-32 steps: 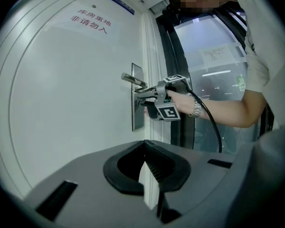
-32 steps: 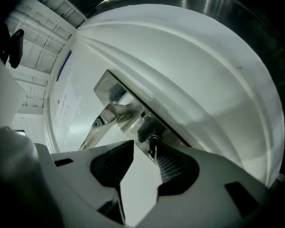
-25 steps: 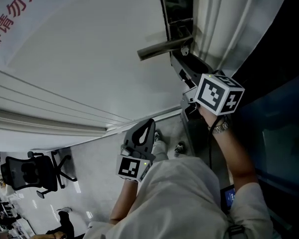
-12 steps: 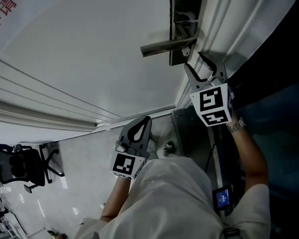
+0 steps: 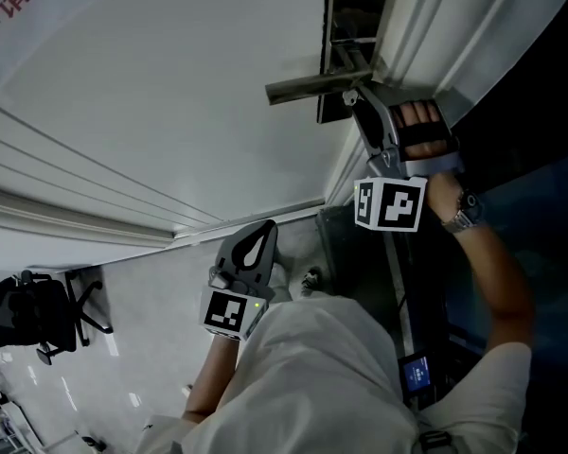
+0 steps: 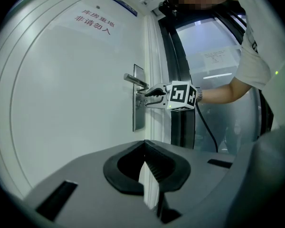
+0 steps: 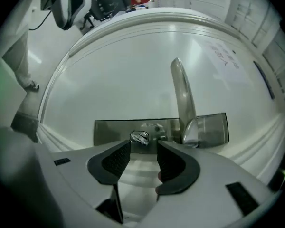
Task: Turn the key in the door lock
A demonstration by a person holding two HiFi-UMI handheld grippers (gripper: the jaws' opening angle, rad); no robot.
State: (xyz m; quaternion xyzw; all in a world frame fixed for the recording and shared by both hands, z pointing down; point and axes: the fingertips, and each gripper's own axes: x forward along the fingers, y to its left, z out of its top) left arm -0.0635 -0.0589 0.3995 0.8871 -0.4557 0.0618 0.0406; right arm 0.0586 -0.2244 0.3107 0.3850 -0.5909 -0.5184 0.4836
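A metal lock plate [image 7: 114, 129] on the white door [image 5: 170, 112] carries a lever handle [image 7: 183, 99] and a silver key [image 7: 139, 137] stuck in the cylinder. My right gripper [image 7: 143, 144] is level at the plate and open. The key head sits just ahead of its tips, close to the left pad, and is not clamped. In the head view the right gripper [image 5: 358, 102] reaches the plate [image 5: 355, 26] under the handle [image 5: 308, 85]. My left gripper [image 5: 268, 227] hangs low beside my body, shut on nothing. In its own view the left gripper [image 6: 144, 144] faces the door.
A sign with red characters [image 6: 92, 22] is stuck high on the door. A dark door frame and glass panel [image 6: 180, 127] stand right of the lock. An office chair [image 5: 19, 315] sits on the glossy floor at the lower left.
The right gripper has rolled over, its marker cube now facing sideways, and has moved up from beside the frame to the lock plate. The left gripper has stayed where it was.
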